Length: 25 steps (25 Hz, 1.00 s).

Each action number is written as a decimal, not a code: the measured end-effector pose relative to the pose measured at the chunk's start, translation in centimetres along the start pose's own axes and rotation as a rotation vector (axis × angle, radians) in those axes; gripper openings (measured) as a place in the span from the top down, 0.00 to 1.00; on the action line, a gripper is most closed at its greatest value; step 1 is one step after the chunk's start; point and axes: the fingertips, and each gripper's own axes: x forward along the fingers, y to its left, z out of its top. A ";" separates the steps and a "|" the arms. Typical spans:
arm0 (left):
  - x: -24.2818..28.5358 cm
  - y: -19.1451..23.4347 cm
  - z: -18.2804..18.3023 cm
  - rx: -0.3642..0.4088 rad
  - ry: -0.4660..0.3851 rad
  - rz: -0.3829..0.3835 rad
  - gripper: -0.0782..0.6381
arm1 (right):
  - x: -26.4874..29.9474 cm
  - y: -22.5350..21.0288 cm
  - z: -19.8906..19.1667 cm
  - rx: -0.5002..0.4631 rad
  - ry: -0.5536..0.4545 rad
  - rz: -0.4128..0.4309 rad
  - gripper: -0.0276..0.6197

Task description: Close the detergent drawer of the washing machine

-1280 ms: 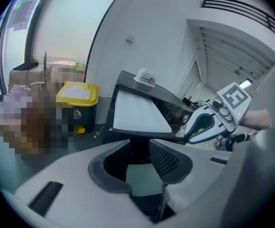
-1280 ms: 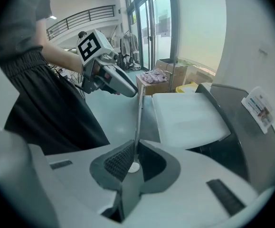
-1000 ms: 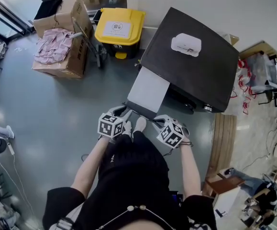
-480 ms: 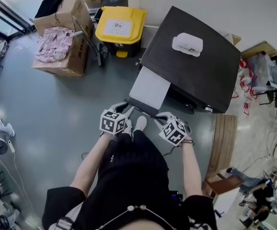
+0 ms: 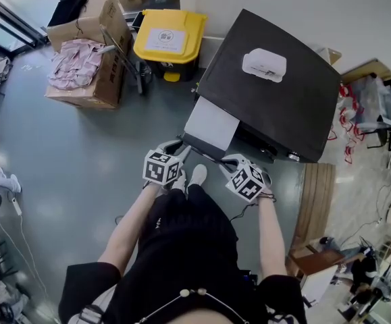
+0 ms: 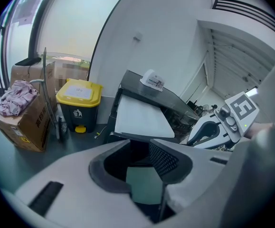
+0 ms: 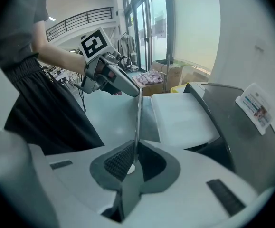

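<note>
- Head view: the detergent drawer (image 5: 212, 123) juts out of the washing machine (image 5: 276, 93) toward the person. Its long axis runs from the tools straight away into the machine's body. The left tool (image 5: 176, 148) sits at the left corner of the drawer's front edge, and the right tool (image 5: 226, 162) sits at the right end of that edge. Neither is nearer than the other. I judge the coming push must go directly ahead of both sets of tips, along that axis, with even pressure so the drawer does not skew.
- Left gripper view: the left tool is released, its jaws standing apart. The drawer's dark front edge lies right at their mouth, and no pad visibly presses on it. The pale drawer top stretches ahead of the tips, with the machine beyond.
- Right gripper view: the right tool is clenched on the drawer's thin front lip, which rises edge-on from between the pads. The drawer's body lies just right of the tips, and the machine lies farther right.
</note>
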 end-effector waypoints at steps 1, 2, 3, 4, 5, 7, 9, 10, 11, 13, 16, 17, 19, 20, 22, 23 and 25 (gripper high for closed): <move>0.2 0.1 0.2 0.000 0.000 0.001 0.72 | 0.0 -0.3 0.0 -0.003 0.001 -0.001 0.90; 0.4 0.1 0.4 -0.001 0.000 0.002 0.72 | 0.0 -0.6 0.1 -0.005 0.002 -0.002 0.90; 0.5 0.1 0.7 -0.001 -0.002 0.003 0.72 | 0.0 -0.9 0.1 -0.006 0.002 -0.003 0.90; 0.7 0.2 0.9 -0.001 -0.003 0.003 0.72 | -0.1 -1.1 0.1 -0.005 0.003 -0.005 0.90; 0.9 0.2 1.1 -0.001 -0.004 0.004 0.72 | -0.1 -1.4 0.1 -0.004 0.004 -0.006 0.90; 1.2 0.2 1.5 -0.001 -0.005 0.005 0.72 | -0.2 -1.9 0.2 -0.003 0.003 -0.008 0.90; 1.5 0.3 1.9 -0.002 -0.008 0.006 0.72 | -0.2 -2.5 0.2 0.000 0.001 -0.012 0.90; 1.7 0.3 2.2 -0.003 -0.009 0.006 0.72 | -0.2 -2.8 0.2 0.002 0.001 -0.015 0.90; 2.0 0.4 2.5 -0.003 -0.011 0.007 0.72 | -0.2 -3.2 0.3 0.005 0.001 -0.020 0.90; 2.4 0.5 3.0 -0.001 -0.011 0.010 0.72 | -0.2 -3.8 0.3 0.009 0.005 -0.028 0.90; 2.9 0.7 3.6 -0.001 -0.010 0.011 0.72 | -0.1 -4.5 0.4 0.006 0.014 -0.029 0.90; 3.1 0.7 3.7 -0.002 -0.009 0.010 0.72 | -0.1 -4.7 0.4 0.007 0.015 -0.031 0.90; 3.3 0.8 4.1 -0.002 -0.010 0.010 0.72 | -0.2 -5.2 0.5 0.013 0.014 -0.037 0.90; 3.4 0.8 4.4 0.000 -0.010 0.010 0.72 | -0.3 -5.4 0.6 0.017 0.014 -0.041 0.90; 3.7 0.8 4.8 0.003 -0.010 0.012 0.72 | -0.3 -5.9 0.5 0.021 0.017 -0.050 0.90; 3.9 0.8 4.9 0.004 -0.011 0.013 0.72 | -0.3 -6.2 0.5 0.020 0.017 -0.054 0.90; 4.2 0.9 5.3 0.006 -0.012 0.014 0.72 | -0.3 -6.6 0.6 0.022 0.018 -0.062 0.90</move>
